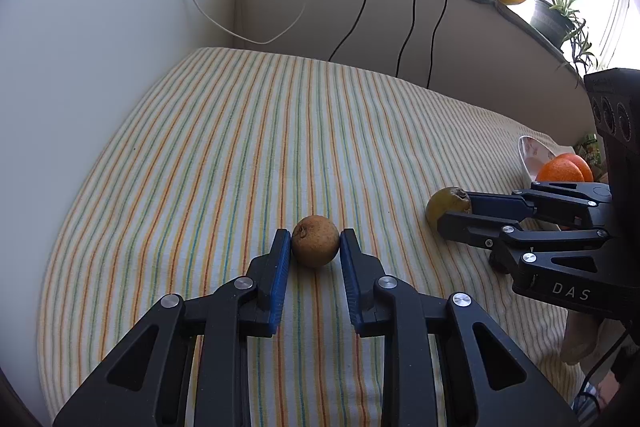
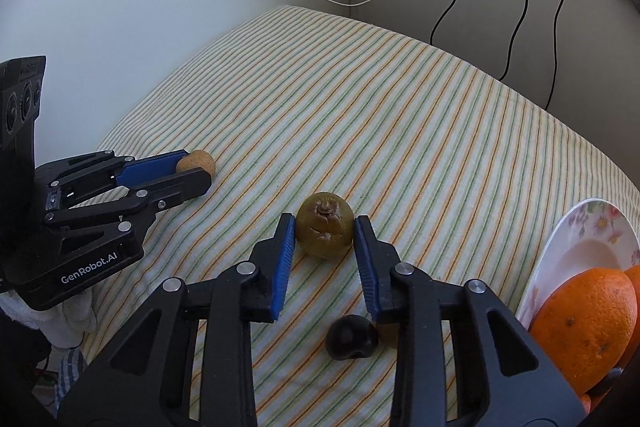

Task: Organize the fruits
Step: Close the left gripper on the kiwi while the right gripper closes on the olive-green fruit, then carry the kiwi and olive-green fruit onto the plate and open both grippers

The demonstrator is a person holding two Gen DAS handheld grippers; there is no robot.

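A small brown fruit sits on the striped cloth between the blue pads of the left gripper, which closes on it from both sides. To its right, a wrinkled green fruit rests on the same cloth, pinched at its sides by the right gripper. The two fruits lie well apart, with bare cloth between them. Nearer the right gripper's base lies a dark round fruit, under its fingers. At the far right a flowered plate holds two oranges near the cloth's right edge. Ahead of both grippers the cloth runs open to the white wall on the left and the ledge wall at the back, where black cables hang down.
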